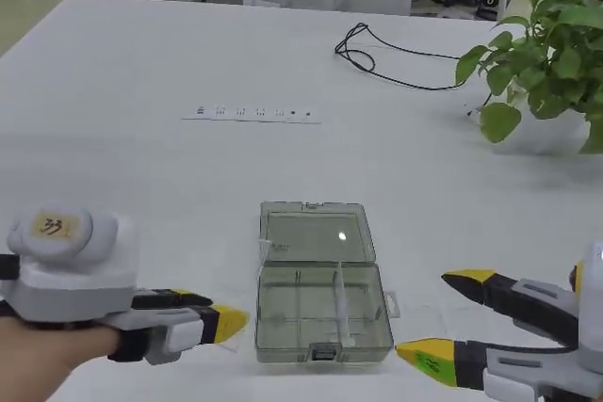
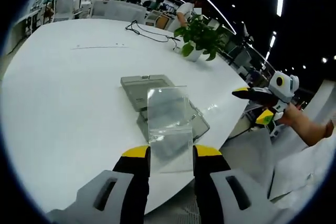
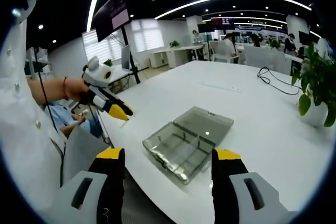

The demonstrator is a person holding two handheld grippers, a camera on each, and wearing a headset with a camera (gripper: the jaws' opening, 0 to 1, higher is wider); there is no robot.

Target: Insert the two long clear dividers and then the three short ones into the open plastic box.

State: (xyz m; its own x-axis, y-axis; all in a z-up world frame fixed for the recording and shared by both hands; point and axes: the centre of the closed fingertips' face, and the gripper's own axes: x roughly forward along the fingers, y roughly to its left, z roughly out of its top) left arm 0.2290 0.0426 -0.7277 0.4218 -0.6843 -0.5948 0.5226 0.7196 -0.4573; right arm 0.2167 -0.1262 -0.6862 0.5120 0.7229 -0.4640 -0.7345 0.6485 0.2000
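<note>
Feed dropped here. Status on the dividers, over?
Left gripper shut on a clear divider. Right gripper open, empty. Box open, some dividers in. Plant, cable well back.

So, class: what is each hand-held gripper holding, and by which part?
The left hand-held gripper pinches a clear divider by its near end. The right hand-held gripper is open, holding nothing.
</note>
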